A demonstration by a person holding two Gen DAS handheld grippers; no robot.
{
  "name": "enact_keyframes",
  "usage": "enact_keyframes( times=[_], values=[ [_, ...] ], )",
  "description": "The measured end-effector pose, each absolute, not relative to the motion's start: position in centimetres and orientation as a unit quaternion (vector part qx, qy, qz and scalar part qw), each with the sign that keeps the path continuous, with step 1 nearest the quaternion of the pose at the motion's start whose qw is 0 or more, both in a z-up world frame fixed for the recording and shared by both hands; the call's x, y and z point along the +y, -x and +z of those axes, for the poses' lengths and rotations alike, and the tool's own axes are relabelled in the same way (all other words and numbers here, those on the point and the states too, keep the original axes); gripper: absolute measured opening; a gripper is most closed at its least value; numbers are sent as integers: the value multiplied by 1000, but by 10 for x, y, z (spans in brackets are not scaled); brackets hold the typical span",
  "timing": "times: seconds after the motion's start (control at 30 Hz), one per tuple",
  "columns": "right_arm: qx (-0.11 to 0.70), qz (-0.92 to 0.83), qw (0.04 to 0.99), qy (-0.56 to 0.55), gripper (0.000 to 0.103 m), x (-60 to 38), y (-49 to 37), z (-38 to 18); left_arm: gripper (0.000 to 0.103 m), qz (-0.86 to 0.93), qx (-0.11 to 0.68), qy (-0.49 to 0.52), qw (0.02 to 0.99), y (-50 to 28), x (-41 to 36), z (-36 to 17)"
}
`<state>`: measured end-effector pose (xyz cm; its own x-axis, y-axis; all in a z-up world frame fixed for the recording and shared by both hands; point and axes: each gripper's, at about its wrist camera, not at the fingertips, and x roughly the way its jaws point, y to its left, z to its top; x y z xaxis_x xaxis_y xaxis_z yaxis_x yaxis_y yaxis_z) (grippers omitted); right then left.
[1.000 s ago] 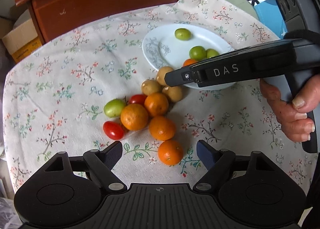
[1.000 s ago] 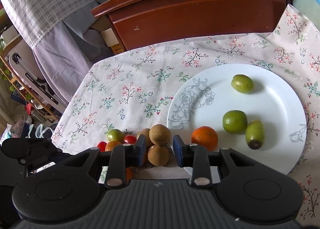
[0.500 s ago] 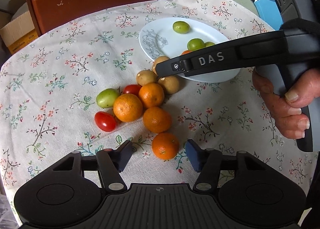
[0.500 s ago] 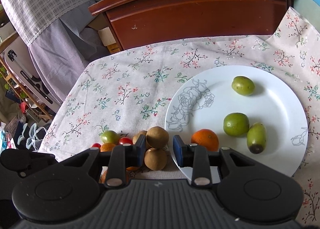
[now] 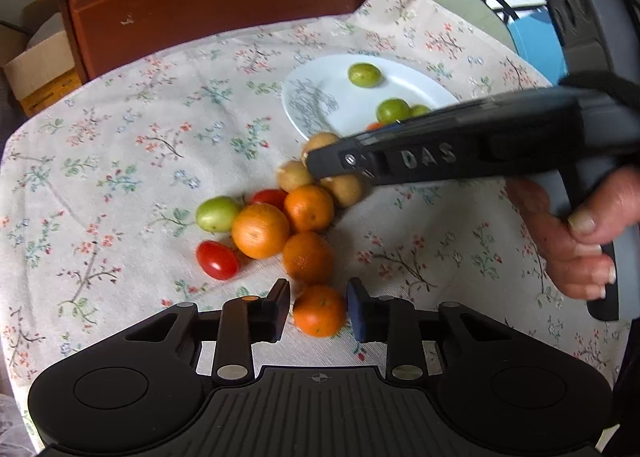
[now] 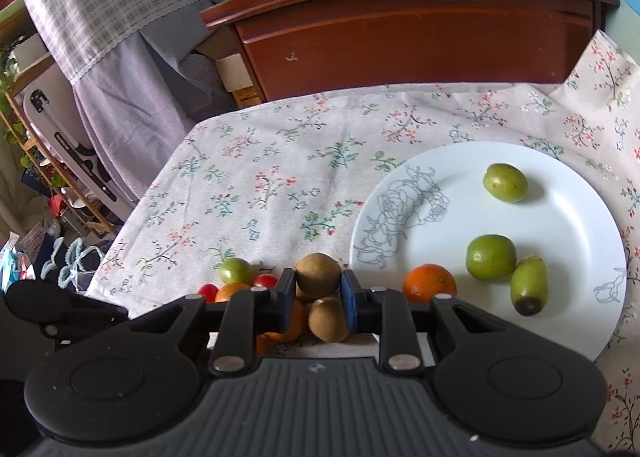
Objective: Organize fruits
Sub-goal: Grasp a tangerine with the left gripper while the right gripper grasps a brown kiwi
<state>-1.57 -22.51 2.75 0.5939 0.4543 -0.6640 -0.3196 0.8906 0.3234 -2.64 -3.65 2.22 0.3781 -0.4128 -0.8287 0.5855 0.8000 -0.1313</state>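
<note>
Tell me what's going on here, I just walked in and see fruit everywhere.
A person is sorting fruit onto a white plate with two handheld grippers. The left gripper has just been closing around an orange on the floral cloth. The right gripper is shut on a brown fruit beside the plate.

Beyond my table's far edge stands a brown wooden cabinet (image 6: 420, 29), a cardboard box (image 5: 38, 73) by its left side, checked cloth (image 6: 88, 5) draped further left, a wooden shelf (image 6: 36, 173) beyond, in soft daylight.
</note>
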Motion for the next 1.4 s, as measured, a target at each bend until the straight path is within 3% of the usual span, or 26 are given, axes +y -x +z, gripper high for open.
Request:
enact_keyframes(
  times=[0.57,0.7,0.83,0.87,1.4],
  values=[
    [395,217,887,-96,24,-229,16,30,31,-319,471,-89,818,28,-30,29],
    [397,217,886,-97,24,-229,17,30,43,-323,477,-105,811,31,-35,25],
    [396,218,887,-97,24,-230,21,33,36,-309,475,-129,814,34,-37,17],
    [395,219,887,-97,24,-229,21,33,28,-309,477,-130,812,34,-37,15],
    [360,202,905,-106,24,-248,51,61,27,-299,412,-88,856,17,-38,70]
  ],
)
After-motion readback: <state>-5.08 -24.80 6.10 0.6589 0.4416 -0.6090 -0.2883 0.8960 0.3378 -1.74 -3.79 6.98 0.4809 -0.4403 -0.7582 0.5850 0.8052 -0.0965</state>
